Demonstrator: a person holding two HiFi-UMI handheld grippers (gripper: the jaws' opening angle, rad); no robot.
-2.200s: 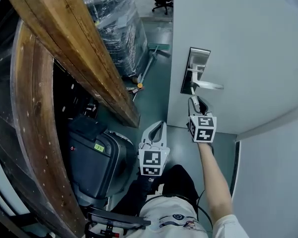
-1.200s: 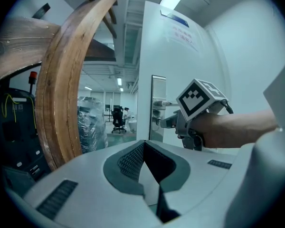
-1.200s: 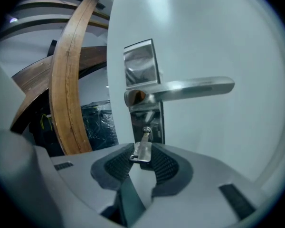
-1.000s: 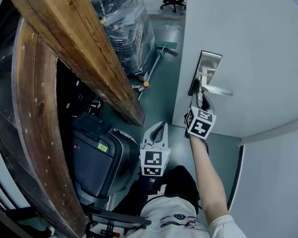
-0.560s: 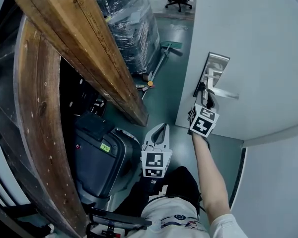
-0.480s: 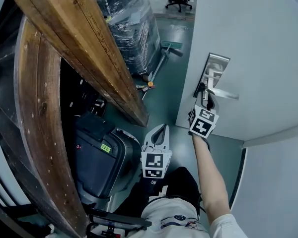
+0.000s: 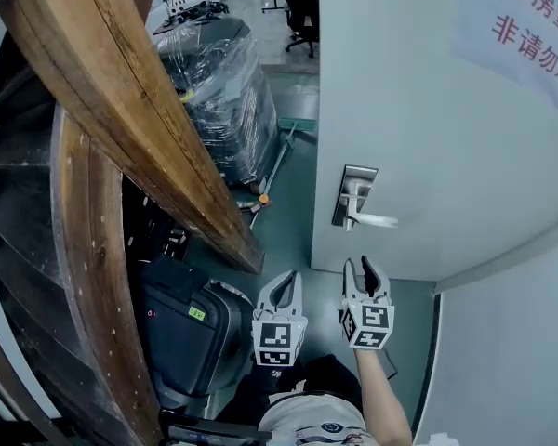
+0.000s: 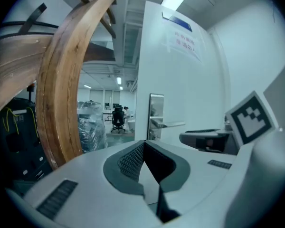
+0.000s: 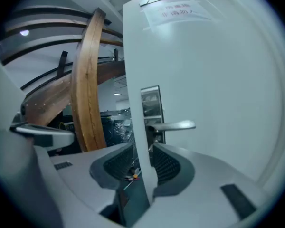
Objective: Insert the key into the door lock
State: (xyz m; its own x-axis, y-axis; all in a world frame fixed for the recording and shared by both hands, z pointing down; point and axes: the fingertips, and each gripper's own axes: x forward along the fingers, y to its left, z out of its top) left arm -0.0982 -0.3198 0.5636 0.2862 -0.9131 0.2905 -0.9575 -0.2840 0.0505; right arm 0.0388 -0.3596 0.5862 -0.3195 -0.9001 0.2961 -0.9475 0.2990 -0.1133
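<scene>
Nearest to us, at the bottom of the head view, the right forearm [image 7: 383, 402] runs up to the right gripper [image 7: 363, 268]. We read its jaws as wide apart. They have just been opening, and nothing sits between the pads. Through the gap, the right gripper view shows only the edge of the white door [image 9: 204, 70], well clear of the pads. Just beside it, on our left, hangs the left gripper [image 7: 286, 279], about level with it and not touching it. Its jaw tips meet, with an oval slot behind them, and it holds nothing.

Left of the grippers and lower down, a black case [image 7: 181, 328] sits on the green floor [image 7: 293, 221].

The door stands open ahead of the right gripper, apart from it. Its metal lock plate [image 7: 353, 193] sits close to the door's edge, with the lever handle [image 7: 377, 219] pointing right. Under the lever, the right gripper view shows a small dark shape against the plate. We take it for the key [image 9: 155, 138] seated in the lock, though it is too small to be sure. A paper notice [image 7: 525, 26] with red characters is stuck higher on the door.

To the left, a curved wooden beam [image 7: 121, 119] sweeps across the view. Beyond it stands a plastic-wrapped pallet load [image 7: 209, 86], and farthest off an office chair [image 7: 302, 3].
</scene>
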